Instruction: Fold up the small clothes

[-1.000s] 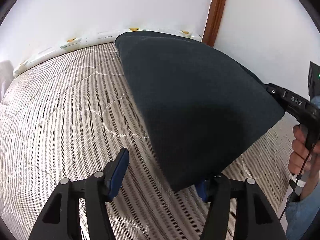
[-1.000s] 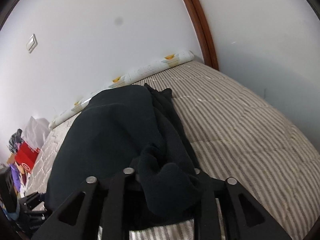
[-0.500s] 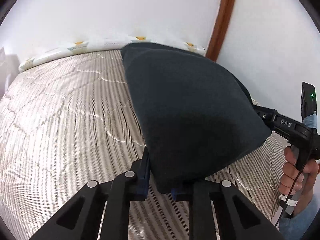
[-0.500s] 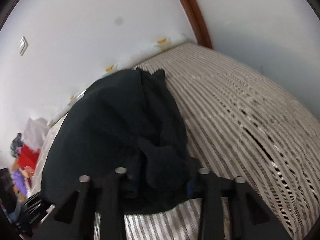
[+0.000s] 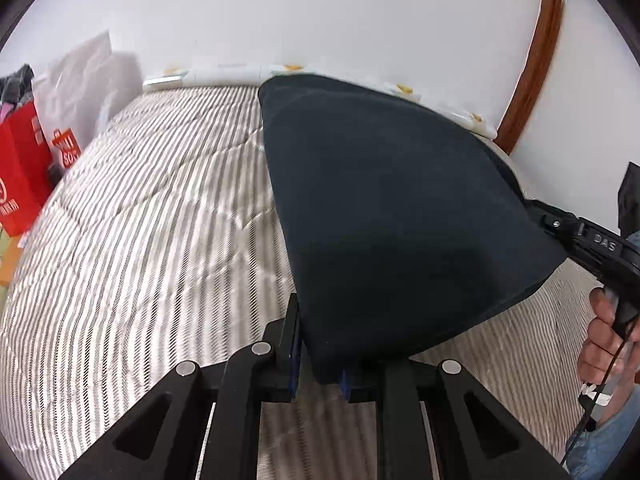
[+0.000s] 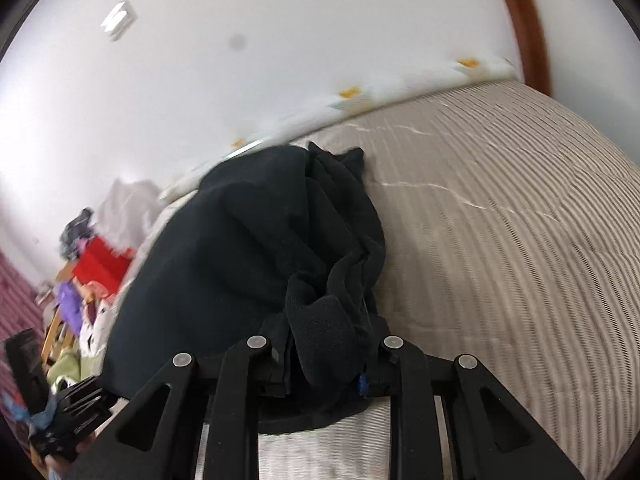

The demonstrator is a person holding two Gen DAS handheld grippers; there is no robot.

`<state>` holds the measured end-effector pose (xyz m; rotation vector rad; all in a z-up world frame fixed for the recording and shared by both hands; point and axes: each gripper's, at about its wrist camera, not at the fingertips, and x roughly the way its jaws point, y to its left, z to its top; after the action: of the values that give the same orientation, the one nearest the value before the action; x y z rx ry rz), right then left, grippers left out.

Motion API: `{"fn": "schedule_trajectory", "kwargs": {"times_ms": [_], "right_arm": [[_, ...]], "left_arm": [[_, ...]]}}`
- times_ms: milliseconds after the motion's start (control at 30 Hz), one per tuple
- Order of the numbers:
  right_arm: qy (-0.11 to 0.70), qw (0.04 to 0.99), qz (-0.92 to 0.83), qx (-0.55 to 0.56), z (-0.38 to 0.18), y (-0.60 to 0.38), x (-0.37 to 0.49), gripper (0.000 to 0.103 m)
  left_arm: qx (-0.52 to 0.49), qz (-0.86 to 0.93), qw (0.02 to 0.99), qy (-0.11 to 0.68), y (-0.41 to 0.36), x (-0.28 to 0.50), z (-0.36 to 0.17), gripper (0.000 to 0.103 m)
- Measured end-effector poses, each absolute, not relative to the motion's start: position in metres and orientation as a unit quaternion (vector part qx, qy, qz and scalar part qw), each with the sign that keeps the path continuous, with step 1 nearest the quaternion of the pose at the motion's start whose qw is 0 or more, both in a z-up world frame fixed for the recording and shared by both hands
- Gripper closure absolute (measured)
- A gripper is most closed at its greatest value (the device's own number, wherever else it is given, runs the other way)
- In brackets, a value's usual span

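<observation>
A dark garment (image 5: 392, 216) hangs stretched between two tools above a striped bed (image 5: 152, 216), its long edge running from the left tool (image 5: 318, 364) at one near corner to the right tool (image 6: 320, 364) at the other; its far end trails on the bed toward the wall. Both tools are clamped on the cloth. A second ago the left tool's jaws stood wide apart beside the corner; they have since closed onto it.

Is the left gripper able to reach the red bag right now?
Probably not yet. The left gripper is shut on the dark garment, and the red bag stands off beyond the striped bed's far side, well apart.
</observation>
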<state>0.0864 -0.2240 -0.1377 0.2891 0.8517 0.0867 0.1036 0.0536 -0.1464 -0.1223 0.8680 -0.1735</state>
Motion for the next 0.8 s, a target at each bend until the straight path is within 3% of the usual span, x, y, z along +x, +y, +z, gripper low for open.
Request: {"fn": "schedule_trajectory", "kwargs": {"times_ms": [100,200,300,400,533,667,800], "right_arm": [[0.409,0.905,0.039,0.114,-0.134,-0.215,0.077,0.073],[0.403,0.909,0.030,0.101,-0.127,-0.215,0.064,0.072],[0.396,0.913,0.022,0.092,-0.121,-0.214,0.066,0.067],[0.398,0.914,0.004,0.078,-0.124,-0.208,0.077,0.067],[0.395,0.917,0.007,0.054,-0.122,-0.204,0.081,0.087],[0.355,0.932,0.033,0.061,-0.109,-0.219,0.062,0.090],[0.381,0.921,0.021,0.078,-0.132,-0.231,0.063,0.089]], "left_arm": [[-0.056,-0.095,0.902,0.417,0.061,0.095,-0.147,0.087],[-0.056,-0.112,0.901,0.415,0.063,0.089,-0.149,0.076],[-0.064,-0.120,0.897,0.419,0.058,0.100,-0.155,0.072],[-0.056,-0.116,0.896,0.424,0.051,0.109,-0.157,0.056],[-0.058,-0.105,0.895,0.429,0.052,0.115,-0.163,0.051],[-0.052,-0.101,0.897,0.426,0.050,0.113,-0.163,0.053],[-0.045,-0.098,0.900,0.423,0.050,0.112,-0.164,0.053]]}}
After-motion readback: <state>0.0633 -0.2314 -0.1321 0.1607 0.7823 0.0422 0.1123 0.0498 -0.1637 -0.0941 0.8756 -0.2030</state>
